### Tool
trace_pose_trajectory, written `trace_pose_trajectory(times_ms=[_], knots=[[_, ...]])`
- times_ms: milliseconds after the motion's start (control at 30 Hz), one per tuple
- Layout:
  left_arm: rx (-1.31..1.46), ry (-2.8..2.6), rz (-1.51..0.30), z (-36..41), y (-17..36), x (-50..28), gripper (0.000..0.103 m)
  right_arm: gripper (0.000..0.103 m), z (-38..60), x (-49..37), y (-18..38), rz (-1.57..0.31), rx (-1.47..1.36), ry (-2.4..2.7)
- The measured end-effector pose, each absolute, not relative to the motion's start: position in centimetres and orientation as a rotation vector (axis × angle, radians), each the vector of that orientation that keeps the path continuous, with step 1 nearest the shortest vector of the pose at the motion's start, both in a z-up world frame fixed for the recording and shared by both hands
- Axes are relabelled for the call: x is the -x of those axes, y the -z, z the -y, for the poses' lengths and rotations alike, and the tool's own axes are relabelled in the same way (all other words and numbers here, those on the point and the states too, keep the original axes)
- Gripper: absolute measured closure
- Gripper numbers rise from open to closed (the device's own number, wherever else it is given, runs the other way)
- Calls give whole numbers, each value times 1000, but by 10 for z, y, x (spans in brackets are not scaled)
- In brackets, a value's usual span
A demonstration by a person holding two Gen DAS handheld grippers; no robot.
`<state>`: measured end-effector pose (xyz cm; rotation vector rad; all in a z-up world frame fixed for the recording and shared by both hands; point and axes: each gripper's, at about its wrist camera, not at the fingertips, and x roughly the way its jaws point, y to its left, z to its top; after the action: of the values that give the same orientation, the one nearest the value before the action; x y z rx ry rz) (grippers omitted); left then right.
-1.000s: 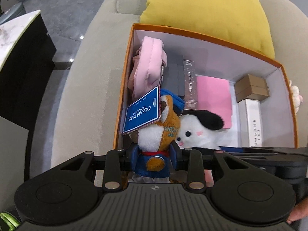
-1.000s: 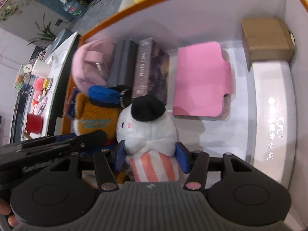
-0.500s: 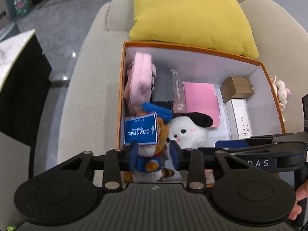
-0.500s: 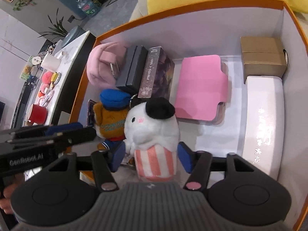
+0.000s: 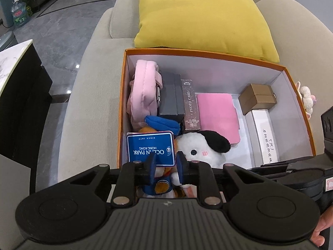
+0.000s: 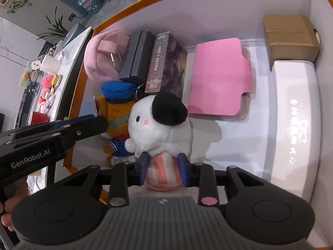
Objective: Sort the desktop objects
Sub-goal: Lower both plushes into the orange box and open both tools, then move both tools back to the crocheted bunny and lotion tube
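blue tag [image 5: 150,150] hides most of the brown plush [image 6: 116,112] in the left wrist view. left gripper [image 5: 166,168] closing, fingers narrow, nothing clearly pinched. right gripper [image 6: 164,171] closing around the white plush [image 6: 160,123]'s striped base; contact unclear. both toys sit in the orange box [image 5: 122,95]. fingers stood wider a second ago.

orange plush [image 5: 164,187]: body mostly behind blue tag [image 5: 150,150] | feet unseen
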<state>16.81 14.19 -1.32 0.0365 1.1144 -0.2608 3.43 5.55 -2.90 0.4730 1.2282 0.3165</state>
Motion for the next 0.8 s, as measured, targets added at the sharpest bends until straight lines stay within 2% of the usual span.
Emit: trace_pose_trajectory(times_ms=[200, 400, 600, 800], knots=[[-19, 268, -1095, -143, 5, -166, 80, 66, -54, -30, 21, -1216, -456, -321], [-51, 322, -1032, -125, -22, -156, 80, 66, -38, -14, -18, -1110, -388, -343], [-132, 470, -961, -77, -45, -150, 79, 65, 7, 4, -60, -1015, -307, -278], [-237, 632, -904, -10, -50, -148, 79, 64, 72, 16, -73, -1023, -206, -120]])
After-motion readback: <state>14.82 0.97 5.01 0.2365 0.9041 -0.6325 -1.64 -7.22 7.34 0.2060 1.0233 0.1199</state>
